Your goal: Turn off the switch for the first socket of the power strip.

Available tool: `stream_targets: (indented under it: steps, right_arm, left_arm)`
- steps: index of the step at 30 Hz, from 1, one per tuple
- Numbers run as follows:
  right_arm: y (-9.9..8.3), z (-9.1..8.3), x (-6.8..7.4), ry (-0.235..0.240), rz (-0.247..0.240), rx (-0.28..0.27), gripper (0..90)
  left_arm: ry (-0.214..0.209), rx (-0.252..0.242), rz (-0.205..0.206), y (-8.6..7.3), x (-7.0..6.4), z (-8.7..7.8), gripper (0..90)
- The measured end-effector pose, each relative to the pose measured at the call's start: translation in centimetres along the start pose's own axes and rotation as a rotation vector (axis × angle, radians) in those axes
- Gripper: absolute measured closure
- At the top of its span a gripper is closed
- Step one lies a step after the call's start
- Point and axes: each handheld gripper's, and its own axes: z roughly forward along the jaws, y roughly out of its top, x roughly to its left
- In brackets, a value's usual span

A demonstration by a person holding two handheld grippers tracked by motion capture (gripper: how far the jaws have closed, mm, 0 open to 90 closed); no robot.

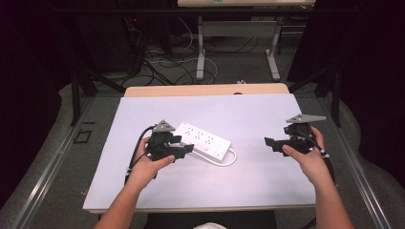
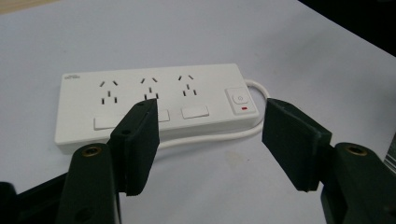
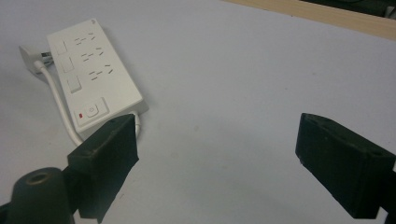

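1. The left gripper (image 1: 184, 149) hovers just beside the near edge of the white power strip (image 1: 203, 141), jaws spread and empty, seemingly lined up to take hold of its body.
2. The right gripper (image 1: 271, 142) hangs well apart to the right, jaws spread wide and pointing toward the strip, probably waiting to help.
3. The power strip lies flat mid-table on the pale mat (image 1: 248, 112), sockets up, its white cord (image 2: 210, 135) looping along the near side.
4. Its switch (image 2: 238, 99) faces up, unobstructed.
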Motion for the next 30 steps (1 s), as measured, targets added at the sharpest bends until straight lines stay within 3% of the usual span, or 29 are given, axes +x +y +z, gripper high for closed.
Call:
stream_targets:
  steps: [5,6,9,10,12,15,17,18,20,25,29,30]
  right_arm:
    - [0.0,0.0,0.1,0.002,0.0,-0.002,12.3]
    - [0.0,0.0,0.1,0.001,-0.004,-0.005,12.3]
    - [0.0,0.0,0.1,0.002,-0.002,-0.004,12.3]
    - [0.0,-0.1,0.1,0.002,-0.002,-0.004,12.3]
    - [0.0,-0.1,0.1,0.001,-0.004,-0.006,12.3]
    - [0.0,0.0,0.0,0.001,-0.005,-0.007,12.3]
    - [0.0,0.0,0.1,0.001,-0.001,-0.004,12.3]
    - [0.0,0.0,0.1,0.001,-0.001,-0.004,12.3]
    - [0.0,0.1,0.2,0.003,0.0,0.001,12.3]
    - [0.0,0.1,0.1,0.003,0.001,-0.002,12.3]
    - [0.0,0.1,0.0,-0.001,-0.002,0.0,12.4]
    - [0.0,0.1,0.0,-0.001,-0.002,0.0,12.4]
  left_arm:
    - [0.024,-0.009,-0.023,0.1,1.6,-1.9,30.7]
    - [0.034,-0.027,-0.052,0.0,2.2,-2.6,30.7]
    - [0.046,-0.038,-0.07,0.0,2.9,-3.4,28.8]
    - [0.062,-0.056,-0.111,-0.1,3.5,-4.0,26.6]
    - [0.072,-0.065,-0.121,-0.2,3.9,-4.3,20.5]
    - [0.15,-0.049,-0.126,-0.7,5.1,-5.1,14.9]
    - [0.163,-0.053,-0.142,-0.8,5.4,-5.2,8.7]
    - [0.16,-0.052,-0.162,-1.0,5.8,-5.4,8.7]
    - [0.162,-0.052,-0.183,-1.2,6.5,-5.8,0.4]
    - [0.204,-0.075,-0.204,-1.9,7.9,-7.0,0.3]
    - [0.202,-0.099,-0.224,-2.5,9.0,-7.8,0.7]
    - [0.181,-0.088,-0.223,-2.6,9.2,-8.1,0.7]
